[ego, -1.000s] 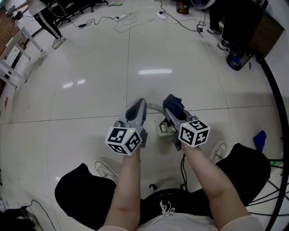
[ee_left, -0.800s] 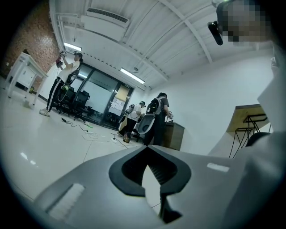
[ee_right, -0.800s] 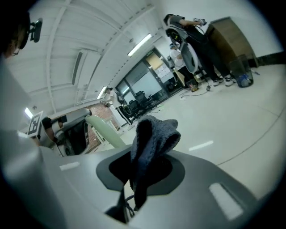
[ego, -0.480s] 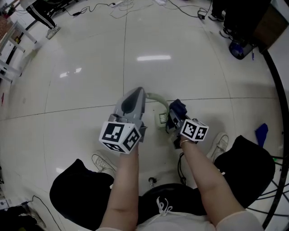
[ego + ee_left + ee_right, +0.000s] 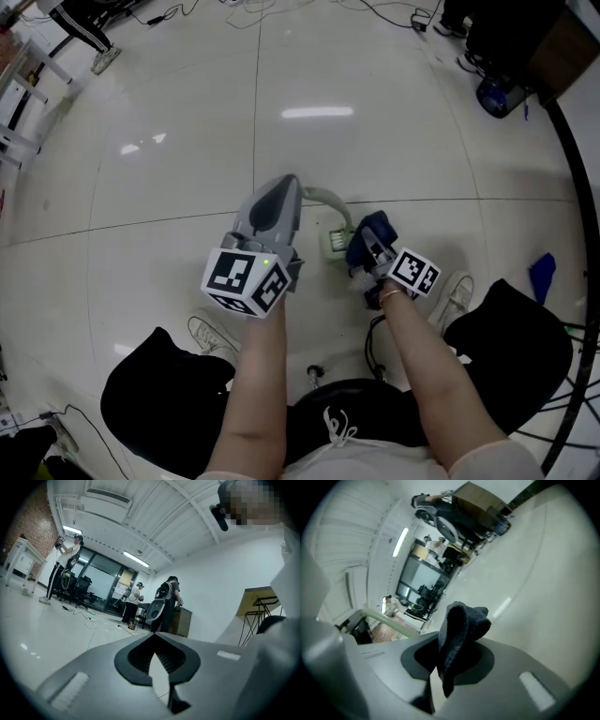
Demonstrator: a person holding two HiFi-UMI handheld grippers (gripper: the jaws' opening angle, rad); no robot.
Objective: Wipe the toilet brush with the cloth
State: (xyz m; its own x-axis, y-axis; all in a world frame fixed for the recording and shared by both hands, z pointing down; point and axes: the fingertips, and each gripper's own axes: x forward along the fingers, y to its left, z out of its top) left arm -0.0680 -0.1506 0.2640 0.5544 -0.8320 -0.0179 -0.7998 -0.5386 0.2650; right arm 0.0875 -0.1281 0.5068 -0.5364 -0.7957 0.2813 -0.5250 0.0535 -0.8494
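One toilet brush (image 5: 328, 199) lies mid-floor, and everything else is counted from it. There are two grippers, the left gripper (image 5: 287, 182) just left of the brush and the right gripper (image 5: 367, 239) just right of it. Each carries one marker cube (so two cubes in all), at (image 5: 246, 279) and (image 5: 414, 272). One dark blue cloth (image 5: 375, 225) sits just right of the brush. Two white shoes lie nearer the person than the brush, one (image 5: 211, 333) to its left and one (image 5: 457, 302) to its right. One small blue scrap (image 5: 539, 272) lies far right of the brush. The left gripper view shows three standing people, at (image 5: 69, 559), (image 5: 133, 597) and (image 5: 169, 590).
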